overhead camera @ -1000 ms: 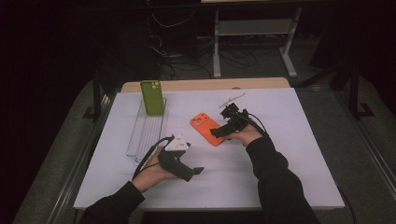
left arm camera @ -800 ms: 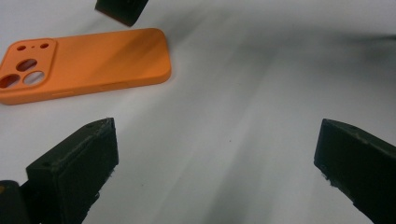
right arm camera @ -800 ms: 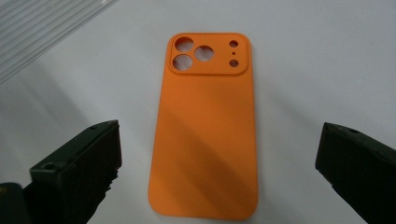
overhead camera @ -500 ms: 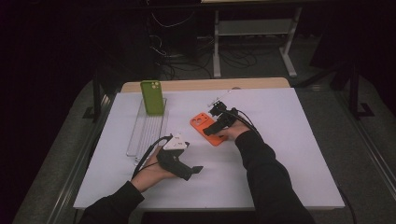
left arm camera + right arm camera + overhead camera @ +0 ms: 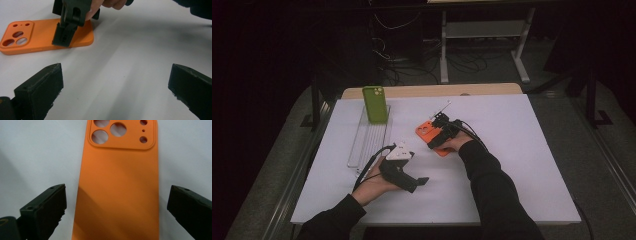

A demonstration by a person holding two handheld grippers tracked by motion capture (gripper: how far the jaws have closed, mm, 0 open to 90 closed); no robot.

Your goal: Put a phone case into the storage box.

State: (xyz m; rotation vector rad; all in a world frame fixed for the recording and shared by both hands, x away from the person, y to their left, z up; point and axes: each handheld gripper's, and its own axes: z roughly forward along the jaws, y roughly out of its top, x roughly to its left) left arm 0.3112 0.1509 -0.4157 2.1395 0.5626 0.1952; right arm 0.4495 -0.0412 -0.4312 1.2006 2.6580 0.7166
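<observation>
High view, white table [image 5: 522,150], dark room, floor cables [image 5: 472,60]

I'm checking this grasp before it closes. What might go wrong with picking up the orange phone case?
The orange phone case lies flat on the table, so the right gripper, open astride it, may slide over its thin edges. If squeezed, the soft-looking case could bow and pop out.

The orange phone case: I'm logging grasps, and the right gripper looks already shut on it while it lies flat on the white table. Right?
Not shut. In the right gripper view the right gripper is open, its jaws wide on either side of the orange phone case, which lies flat on the white table.
</observation>
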